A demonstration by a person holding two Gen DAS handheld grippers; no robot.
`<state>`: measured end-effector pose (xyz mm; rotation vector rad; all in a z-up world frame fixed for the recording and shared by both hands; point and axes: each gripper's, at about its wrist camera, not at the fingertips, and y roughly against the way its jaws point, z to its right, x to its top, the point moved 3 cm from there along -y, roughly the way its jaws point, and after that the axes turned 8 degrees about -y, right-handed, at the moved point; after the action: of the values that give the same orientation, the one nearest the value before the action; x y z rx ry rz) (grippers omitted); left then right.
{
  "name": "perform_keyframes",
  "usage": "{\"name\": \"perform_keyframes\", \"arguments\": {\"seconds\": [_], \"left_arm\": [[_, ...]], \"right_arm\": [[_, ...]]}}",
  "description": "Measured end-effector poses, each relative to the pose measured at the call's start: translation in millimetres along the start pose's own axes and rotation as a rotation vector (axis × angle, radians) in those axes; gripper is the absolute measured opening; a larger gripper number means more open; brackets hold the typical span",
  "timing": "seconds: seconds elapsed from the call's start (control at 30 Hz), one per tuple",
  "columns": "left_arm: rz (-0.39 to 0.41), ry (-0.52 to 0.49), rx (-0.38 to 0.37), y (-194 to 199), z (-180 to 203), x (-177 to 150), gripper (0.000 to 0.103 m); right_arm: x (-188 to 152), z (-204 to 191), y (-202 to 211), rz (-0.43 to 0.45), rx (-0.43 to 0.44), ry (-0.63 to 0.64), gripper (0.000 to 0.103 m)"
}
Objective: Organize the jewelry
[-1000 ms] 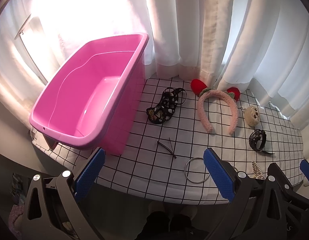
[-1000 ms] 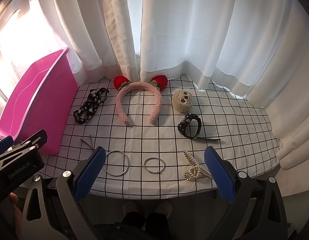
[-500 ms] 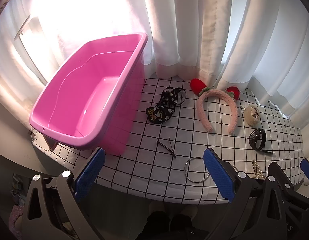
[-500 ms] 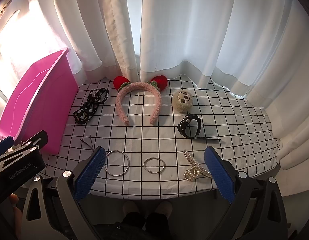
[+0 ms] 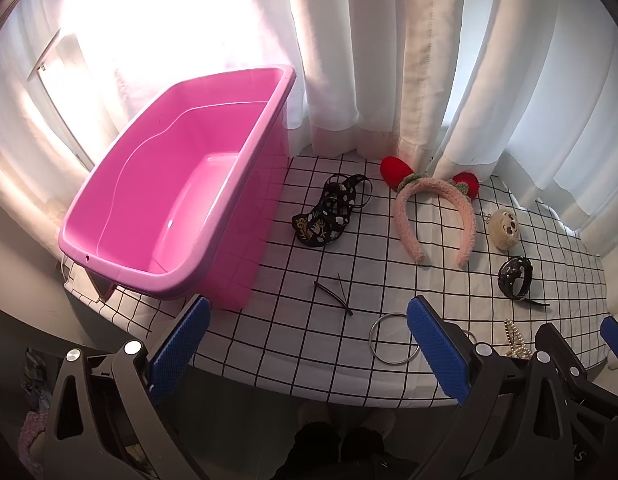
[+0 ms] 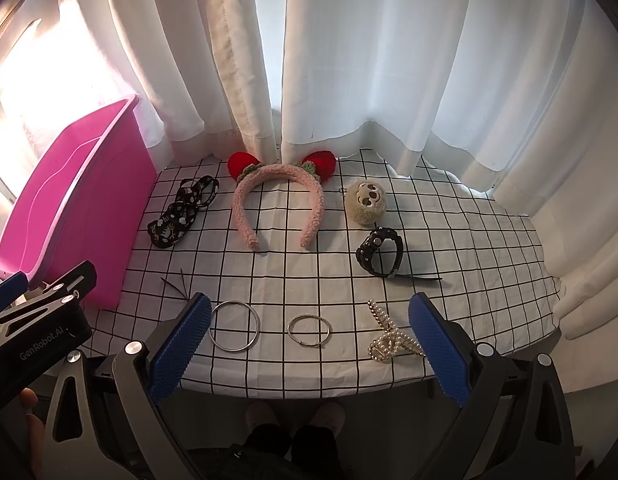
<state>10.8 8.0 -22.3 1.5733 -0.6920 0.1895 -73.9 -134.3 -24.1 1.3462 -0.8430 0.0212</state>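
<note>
Pink bin [image 5: 181, 200], empty, left on the checked cloth [image 6: 449, 240]. Beside it: headband [image 6: 279, 200], 2 rings [image 6: 234, 330], pearl clip [image 6: 391, 340]. Left gripper [image 5: 307, 354] and right gripper [image 6: 309, 354]: fingers spread, holding nothing.

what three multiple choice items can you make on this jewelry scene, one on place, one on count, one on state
1. Where is the pink bin?
A. left end of the table
B. right end
C. on the floor

2. How many plain metal bangles lie at the near edge?
A. one
B. two
C. four

3. How is the right hand-held gripper?
A. shut on a headband
B. open, holding nothing
C. shut on a watch

Key:
1 A, it stands left of the pink headband.
2 B, a larger bangle and a smaller bangle.
3 B, its blue pads stand wide apart.
</note>
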Motion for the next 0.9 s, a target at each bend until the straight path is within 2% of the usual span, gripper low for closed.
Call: {"name": "perform_keyframes", "arguments": {"seconds": [0.53,0.9], "left_arm": [[0.004,-0.003,-0.002,1,-1,-1,0.097],[-0.029,-0.025,-0.017,-10,10,-5,0.097]], "right_arm": [[-1,-1,1,0.001,-0.001,-0.001,0.094],[-7,11,-9,-0.024,-0.004,-0.027,0.094]]}}
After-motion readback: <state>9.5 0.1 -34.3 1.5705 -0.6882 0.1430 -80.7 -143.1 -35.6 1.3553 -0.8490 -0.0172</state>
